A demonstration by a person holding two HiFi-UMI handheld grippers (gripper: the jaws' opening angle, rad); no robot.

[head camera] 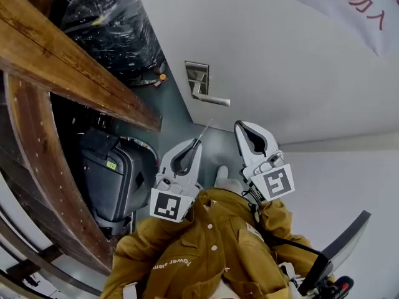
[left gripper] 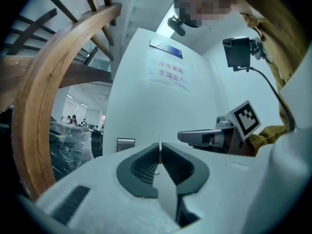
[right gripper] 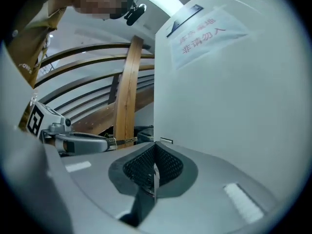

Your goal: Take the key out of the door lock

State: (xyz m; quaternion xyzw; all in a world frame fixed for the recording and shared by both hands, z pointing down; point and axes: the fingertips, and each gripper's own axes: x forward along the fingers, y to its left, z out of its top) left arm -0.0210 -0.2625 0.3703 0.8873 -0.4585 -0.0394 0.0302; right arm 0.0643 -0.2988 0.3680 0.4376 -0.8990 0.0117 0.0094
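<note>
Left white claw (left gripper: 159, 147) is nipped almost shut on a thin pale metal strip (head camera: 204, 129) poking past its tips. That's likely the key seen edge-on, though I can't be sure. Right white claw (right gripper: 155, 149), just beside it, is fully shut and empty. These 2 hang well short of the silver lock plate (head camera: 197, 73) and silver lever handle (head camera: 213, 99) on the white door (head camera: 299, 55). No key shows at the plate. Danger now: with only a tip pinch, that strip could twist loose and drop.
</note>
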